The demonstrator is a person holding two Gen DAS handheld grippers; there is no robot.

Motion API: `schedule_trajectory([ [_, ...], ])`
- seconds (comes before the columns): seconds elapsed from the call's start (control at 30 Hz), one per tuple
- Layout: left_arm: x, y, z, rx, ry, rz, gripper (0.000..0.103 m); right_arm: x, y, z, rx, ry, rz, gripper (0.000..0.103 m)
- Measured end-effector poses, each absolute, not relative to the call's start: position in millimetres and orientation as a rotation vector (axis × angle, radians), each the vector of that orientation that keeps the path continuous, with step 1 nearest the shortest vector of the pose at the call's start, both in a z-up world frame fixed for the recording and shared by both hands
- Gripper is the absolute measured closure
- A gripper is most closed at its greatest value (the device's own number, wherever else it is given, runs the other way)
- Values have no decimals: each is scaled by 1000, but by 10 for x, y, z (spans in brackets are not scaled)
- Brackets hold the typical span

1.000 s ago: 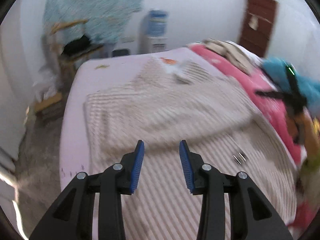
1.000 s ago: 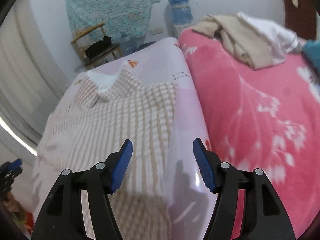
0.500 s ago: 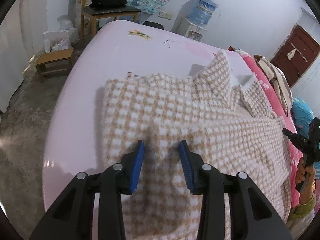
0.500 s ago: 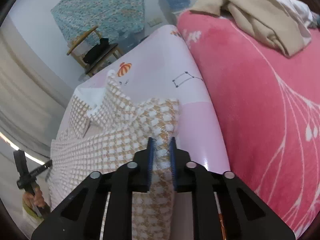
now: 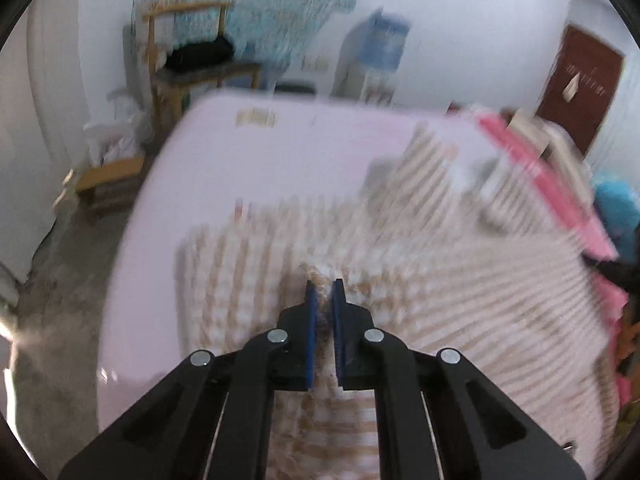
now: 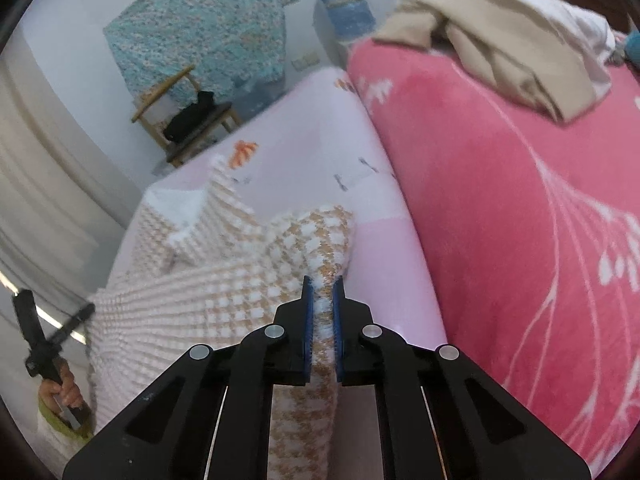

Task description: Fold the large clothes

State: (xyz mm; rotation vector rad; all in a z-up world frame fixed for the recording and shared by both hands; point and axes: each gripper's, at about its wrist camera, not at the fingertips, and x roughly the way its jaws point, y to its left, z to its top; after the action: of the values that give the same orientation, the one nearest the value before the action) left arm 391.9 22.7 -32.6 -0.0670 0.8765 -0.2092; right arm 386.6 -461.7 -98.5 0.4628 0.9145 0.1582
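Note:
A large beige-and-white checked garment (image 5: 440, 280) lies spread on the lilac bed sheet (image 5: 280, 152). My left gripper (image 5: 323, 284) is closing its jaws; the blue pads press on a raised pinch of the cloth near its left edge. This view is motion-blurred. In the right wrist view my right gripper (image 6: 321, 280) is shut on the checked garment (image 6: 224, 292) at its right corner, and that edge lifts off the lilac sheet (image 6: 320, 140). A hand holds the left gripper (image 6: 44, 340) at the far left of that view.
A pink blanket (image 6: 520, 200) covers the bed's right side, with a pile of beige and white clothes (image 6: 500, 40) on it. A wooden chair (image 5: 192, 64), a low stool (image 5: 108, 176), a water dispenser (image 5: 376, 52) and a brown door (image 5: 576, 84) stand beyond the bed.
Both grippers came down to the garment and shut on it, the right one first, then the left. The gripped right corner now lifts slightly off the sheet.

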Motion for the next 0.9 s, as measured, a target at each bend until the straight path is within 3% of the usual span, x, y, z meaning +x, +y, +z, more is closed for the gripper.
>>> schedule_trajectory([
  [0.17, 3874, 279, -275, -86, 859, -216, 96, 3859, -4743, -884, 529, 933, 224, 79],
  [0.23, 3878, 282, -275, -82, 859, -215, 96, 3891, -4696, -858, 498, 949, 235, 63],
  [0.27, 3888, 276, -276, -80, 860, -211, 96, 3911, -4669, -861, 486, 958, 238, 63],
  [0.3, 3864, 276, -268, -76, 859, -207, 96, 3951, -4606, -882, 458, 980, 236, 70],
  [0.33, 3846, 262, -262, -73, 858, -201, 96, 3986, -4549, -898, 423, 994, 222, 87],
  [0.43, 3806, 232, -239, -68, 849, -196, 96, 4016, -4551, -875, 417, 961, 218, 95],
  [0.67, 3780, 200, -320, -35, 855, -196, 96, 4056, -4728, -1069, 490, 975, 246, 96],
  [0.8, 3781, 200, -307, -36, 864, -193, 94, 3798, -4668, -747, 363, 942, 170, 73],
  [0.9, 3769, 235, -271, -56, 864, -202, 92, 3256, -4407, -423, 226, 887, 239, 72],
])
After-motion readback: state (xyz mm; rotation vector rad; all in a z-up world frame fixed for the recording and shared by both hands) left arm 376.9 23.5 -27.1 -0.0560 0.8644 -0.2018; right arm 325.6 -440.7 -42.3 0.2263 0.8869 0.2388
